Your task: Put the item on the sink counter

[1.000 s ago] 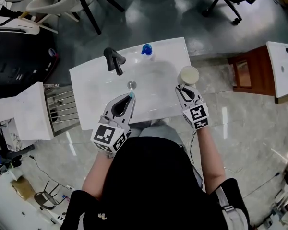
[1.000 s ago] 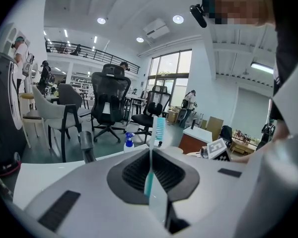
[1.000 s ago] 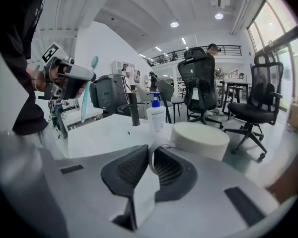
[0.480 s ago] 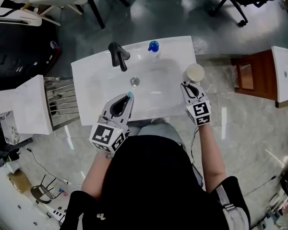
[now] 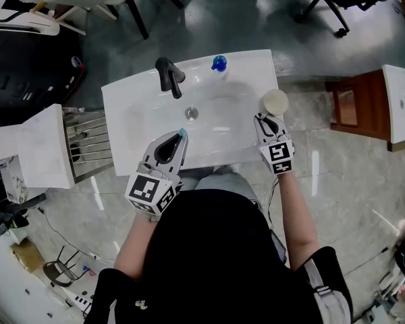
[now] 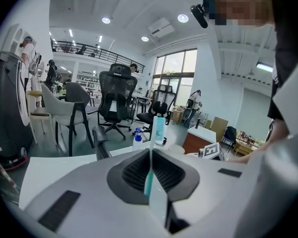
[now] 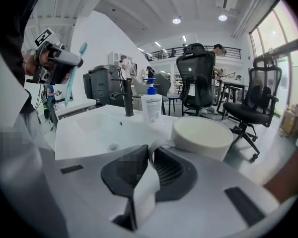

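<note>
A cream mug (image 5: pixel 275 102) sits at the right edge of the white sink counter (image 5: pixel 121 110); whether it rests on the counter or hangs just above it I cannot tell. My right gripper (image 5: pixel 266 119) is shut on its handle, which shows between the jaws in the right gripper view, where the mug (image 7: pixel 202 136) fills the middle. My left gripper (image 5: pixel 179 140) hovers over the basin's front rim, shut on a teal toothbrush (image 5: pixel 183 133). In the left gripper view the toothbrush (image 6: pixel 157 133) stands upright from the closed jaws.
A black faucet (image 5: pixel 167 75) stands at the back of the basin, with a blue-capped soap bottle (image 5: pixel 219 63) to its right. The drain (image 5: pixel 192 113) lies mid-basin. A metal rack (image 5: pixel 88 150) is left of the sink and a brown stand (image 5: pixel 347 106) to the right.
The head view has shifted slightly. Both grippers keep their hold and sit in nearly the same spots relative to the sink.
</note>
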